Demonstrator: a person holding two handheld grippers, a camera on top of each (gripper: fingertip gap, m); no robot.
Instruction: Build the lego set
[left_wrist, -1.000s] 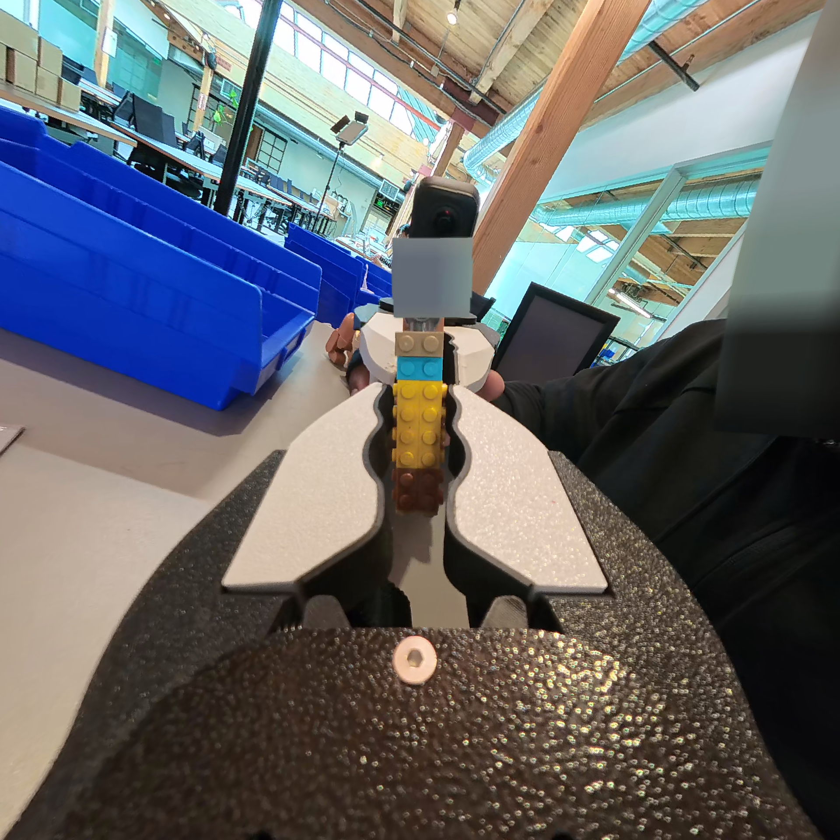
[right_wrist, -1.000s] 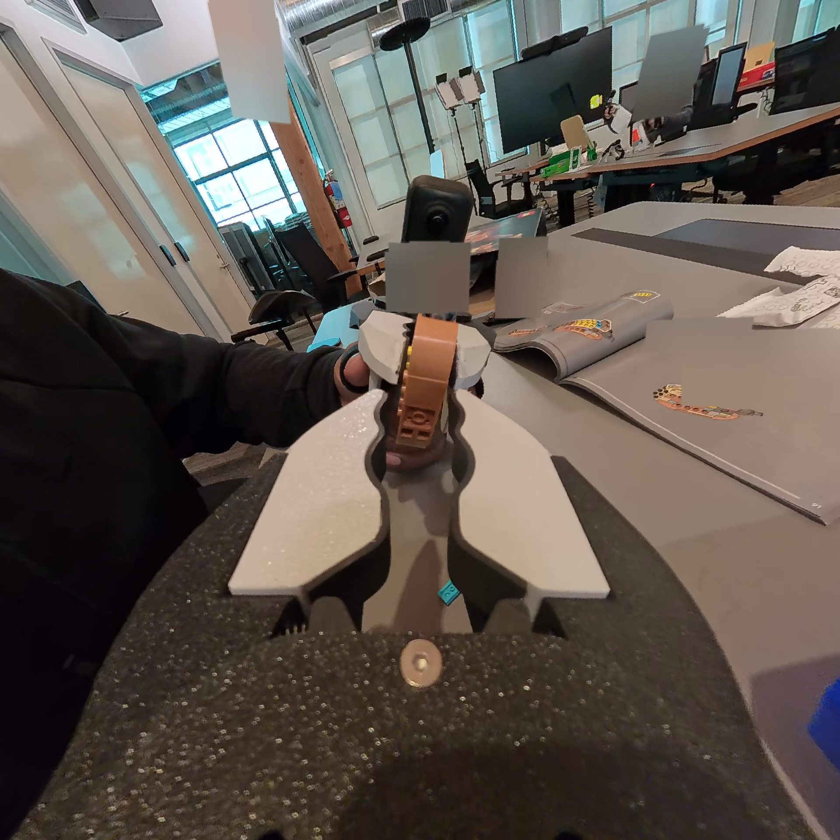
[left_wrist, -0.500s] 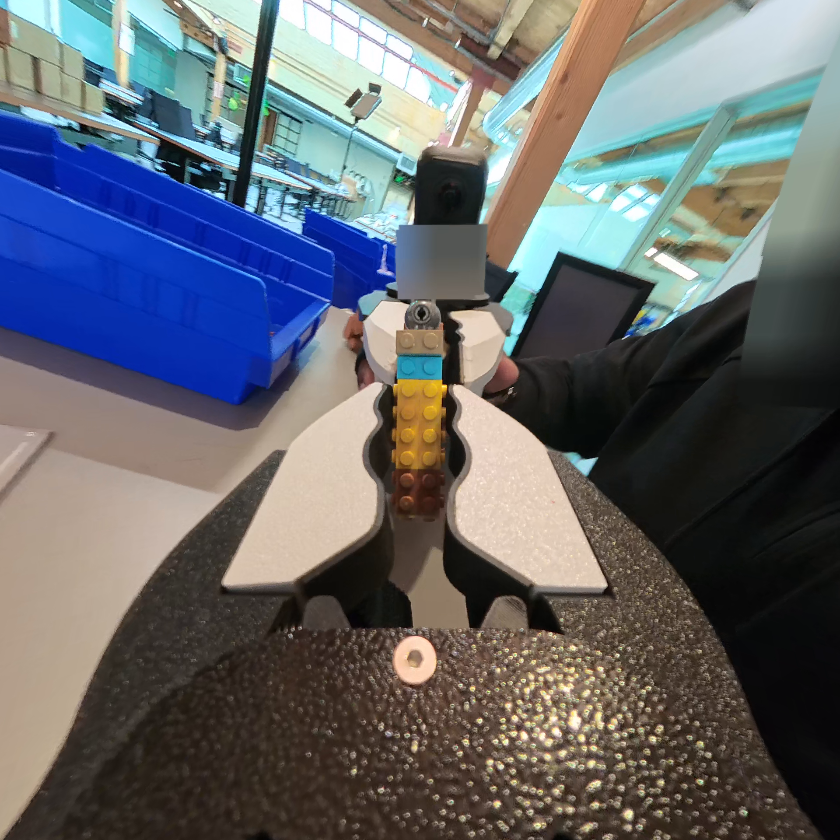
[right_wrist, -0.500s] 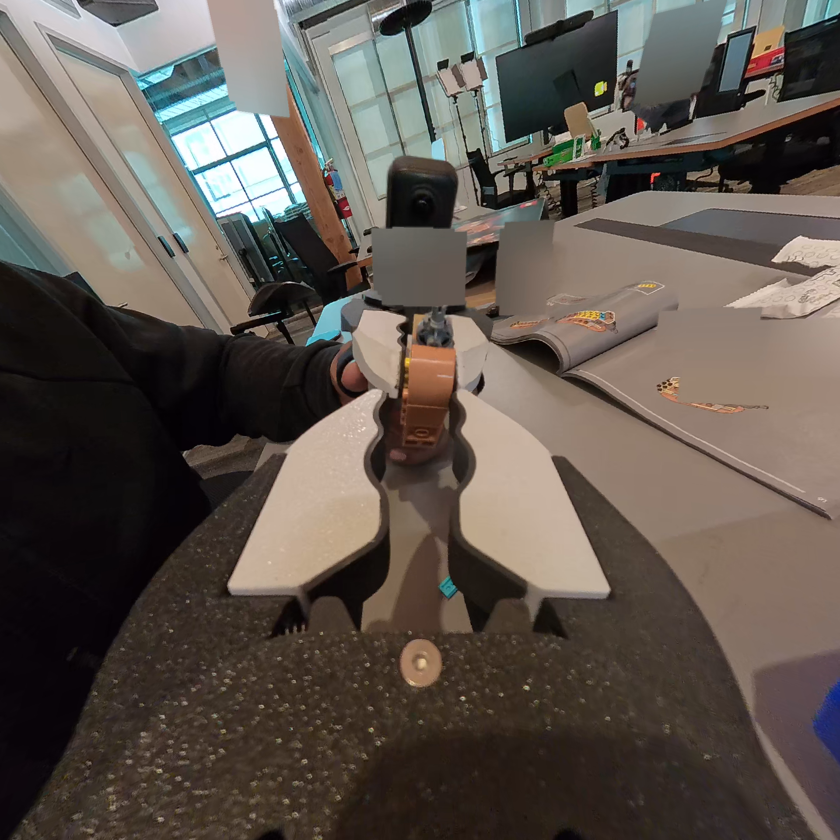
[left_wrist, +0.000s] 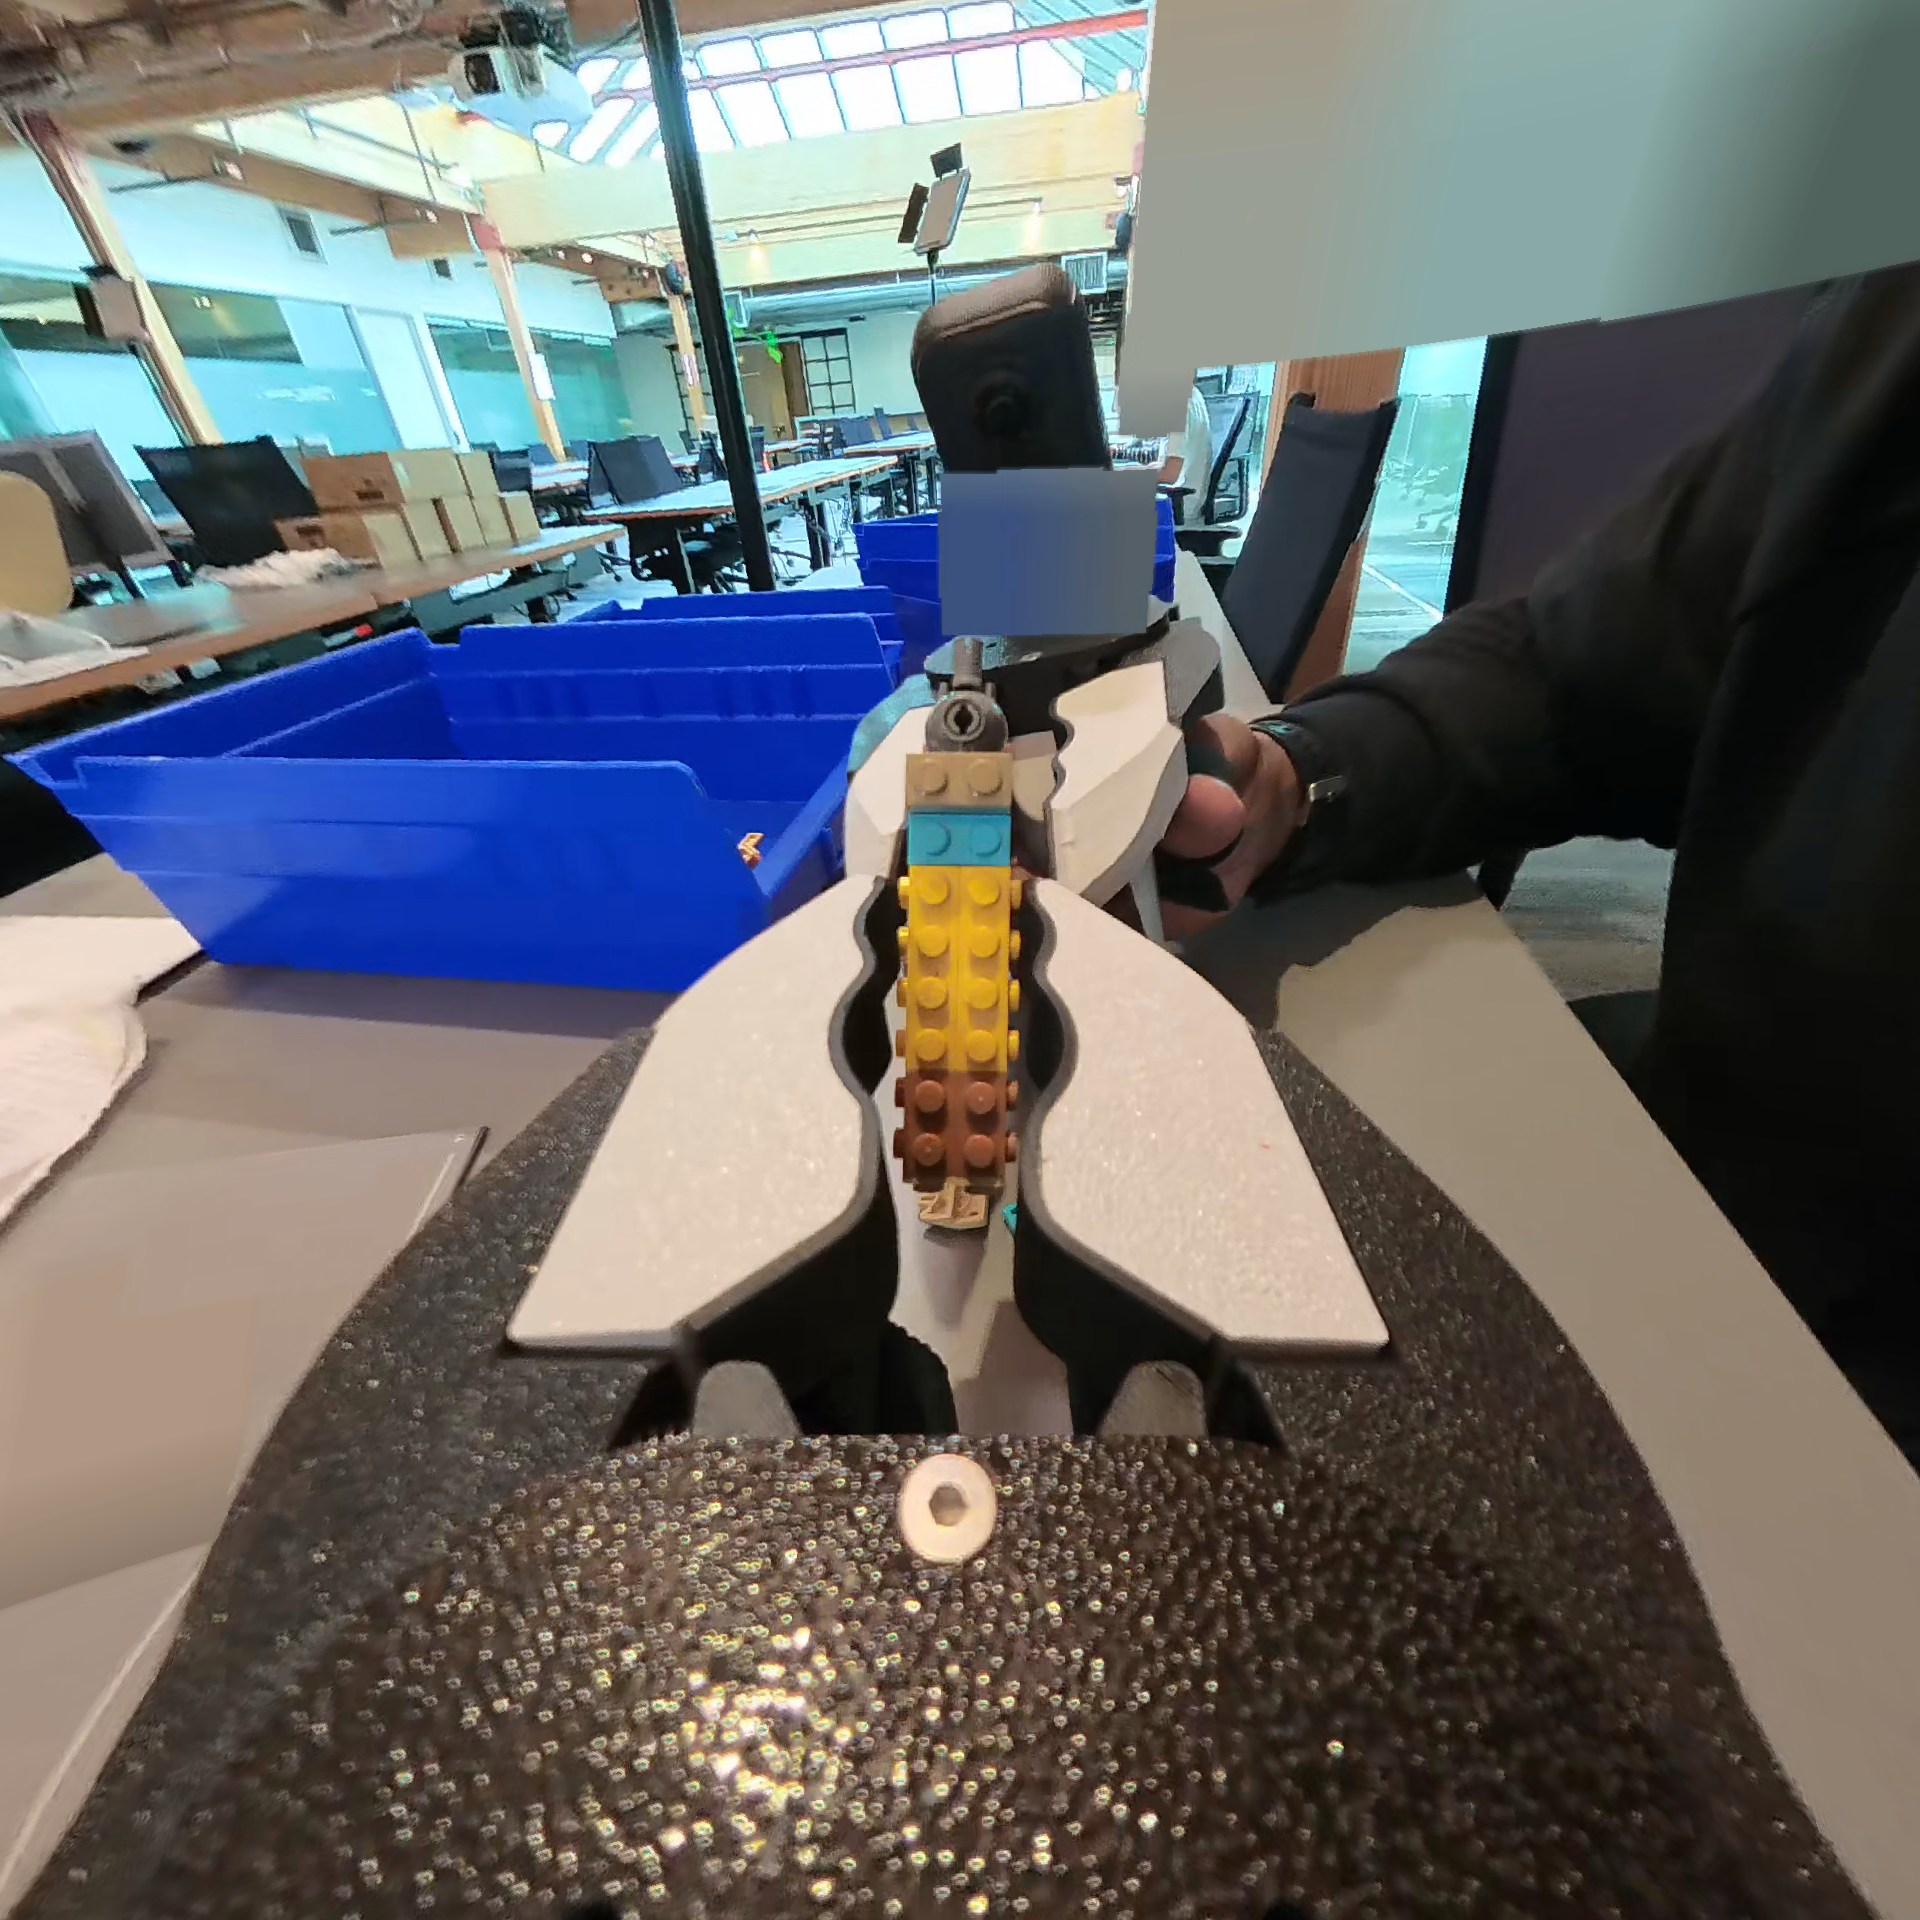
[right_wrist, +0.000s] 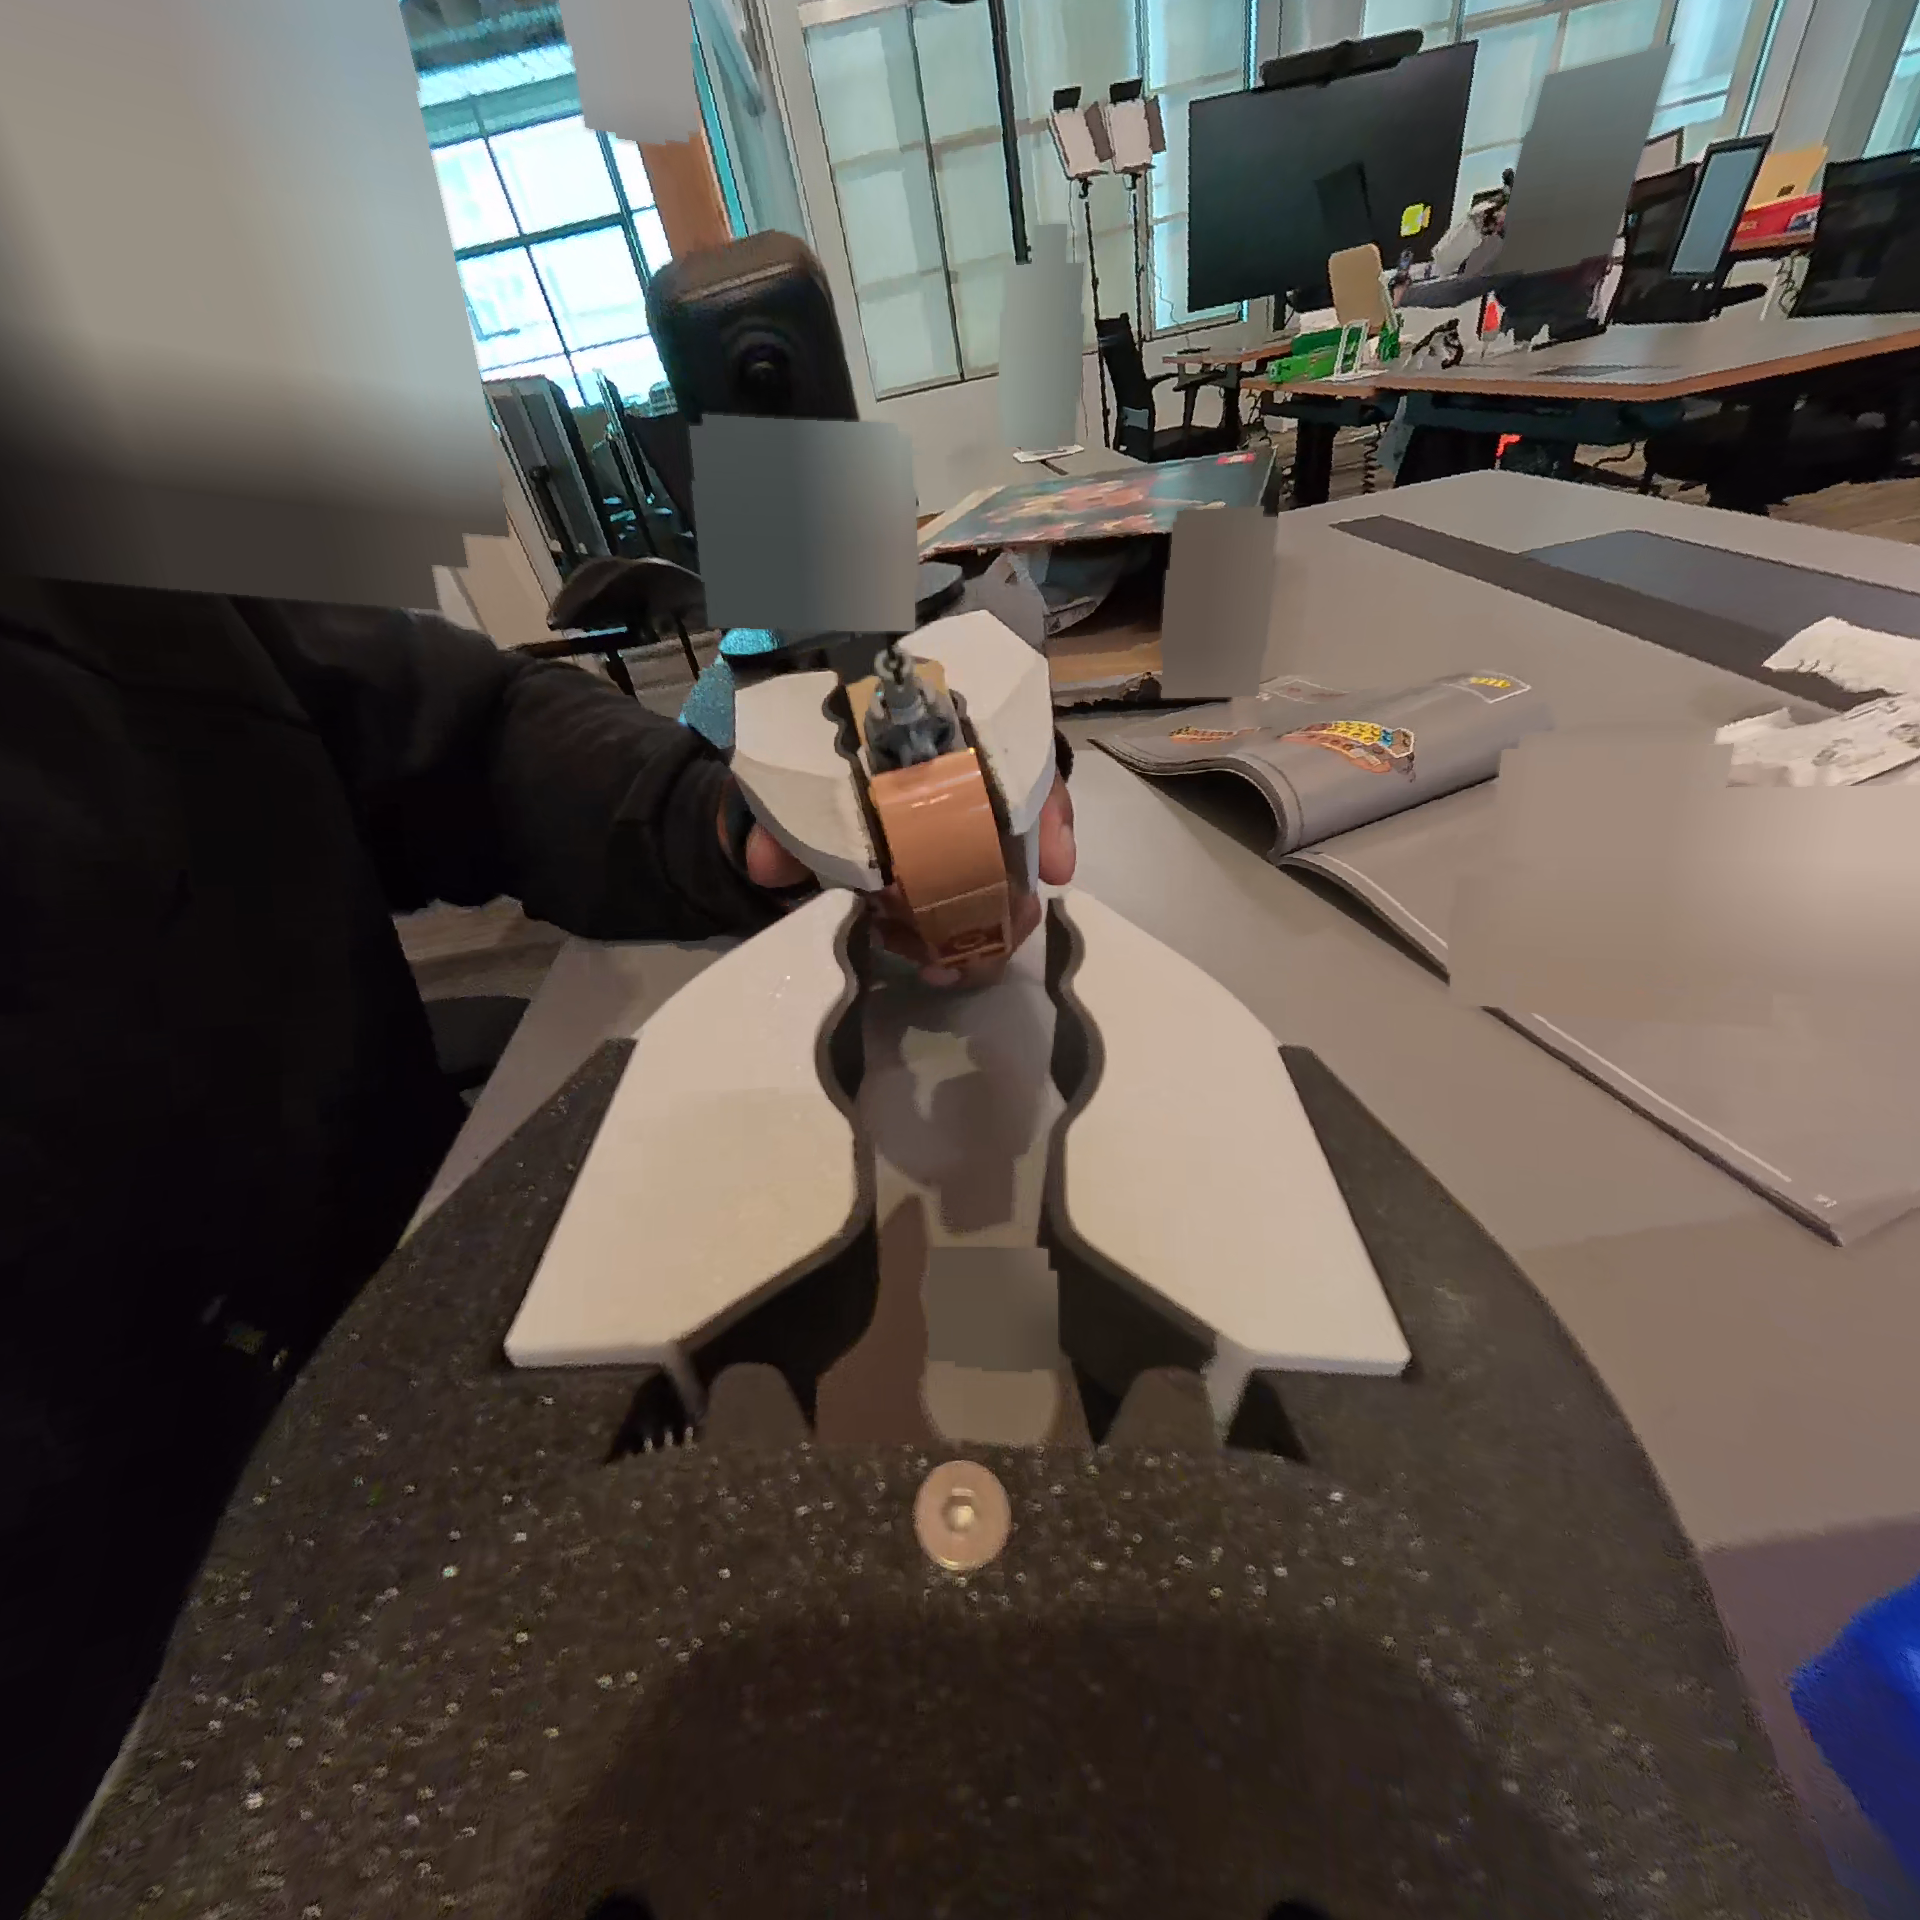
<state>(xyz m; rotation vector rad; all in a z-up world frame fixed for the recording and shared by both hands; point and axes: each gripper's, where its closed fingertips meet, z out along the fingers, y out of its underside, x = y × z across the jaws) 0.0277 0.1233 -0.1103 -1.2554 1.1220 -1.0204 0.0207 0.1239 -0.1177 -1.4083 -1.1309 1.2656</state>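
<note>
My left gripper (left_wrist: 958, 883) is shut on a narrow lego assembly (left_wrist: 958, 987) of brown, yellow, blue and tan studded plates with a grey joint (left_wrist: 966, 719) at its far end. It holds the assembly above the grey table. My right gripper (right_wrist: 954, 906) faces it with its jaws apart and empty. The assembly's smooth tan side (right_wrist: 940, 862) shows in the right wrist view, its lower end at my right fingertips and not clamped by them. The right gripper (left_wrist: 1049, 774) stands just behind the assembly in the left wrist view. The left gripper (right_wrist: 920, 743) shows in the right wrist view.
Blue bins (left_wrist: 468, 831) stand behind on the left. An open instruction booklet (right_wrist: 1455, 831) and the set's box (right_wrist: 1091, 509) lie to the right. Small loose pieces (left_wrist: 954, 1205) lie on the table under the assembly. The table edge (left_wrist: 1558, 1143) runs close on the person's side. My two grippers' fingertips are within a few centimetres of each other.
The left gripper has swung left with the assembly, so the bins now sit behind it. The grey joint has come into view. The right gripper's jaws have widened slightly around the assembly's end.
</note>
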